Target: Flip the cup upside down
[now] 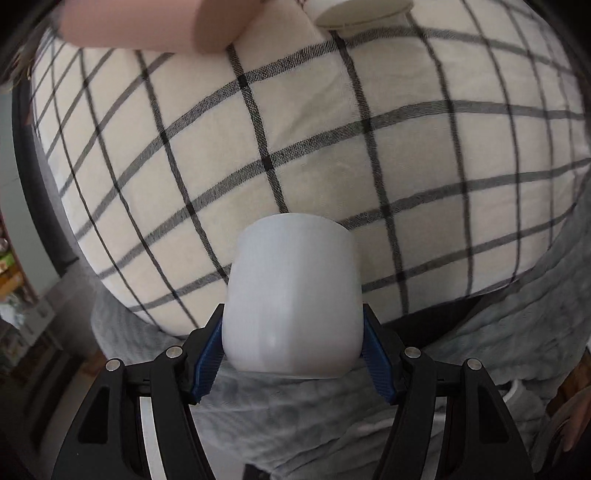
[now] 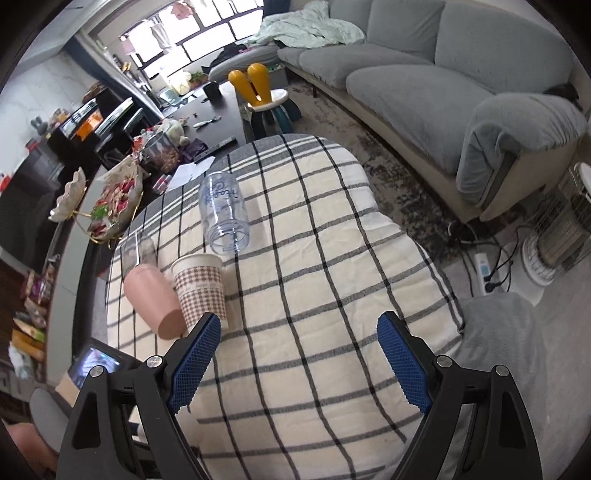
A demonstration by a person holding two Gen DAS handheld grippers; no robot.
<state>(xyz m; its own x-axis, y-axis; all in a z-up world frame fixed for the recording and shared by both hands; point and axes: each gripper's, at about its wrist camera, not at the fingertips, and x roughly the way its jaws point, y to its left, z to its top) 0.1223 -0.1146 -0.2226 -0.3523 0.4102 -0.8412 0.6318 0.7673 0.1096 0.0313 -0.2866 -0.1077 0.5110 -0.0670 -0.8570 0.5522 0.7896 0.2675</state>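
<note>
My left gripper (image 1: 293, 350) is shut on a plain white cup (image 1: 291, 295), its blue pads pressed on both sides of the cup's wider end. The cup is held above the checked cloth (image 1: 295, 129), its narrower end pointing away from the camera; its opening is hidden. My right gripper (image 2: 299, 354) is open and empty above the same checked cloth (image 2: 314, 295). A pink cup (image 2: 153, 301), a houndstooth paper cup (image 2: 201, 291), a clear plastic bottle-like cup (image 2: 221, 210) and a small clear glass (image 2: 138, 251) are on the cloth ahead of it.
The pink cup (image 1: 147, 26) and the paper cup (image 1: 358, 13) also show at the top of the left wrist view. A grey sofa (image 2: 443, 74), a dark coffee table (image 2: 218, 110), a candy dish (image 2: 110, 206) and floor cables (image 2: 487, 258) surround the table.
</note>
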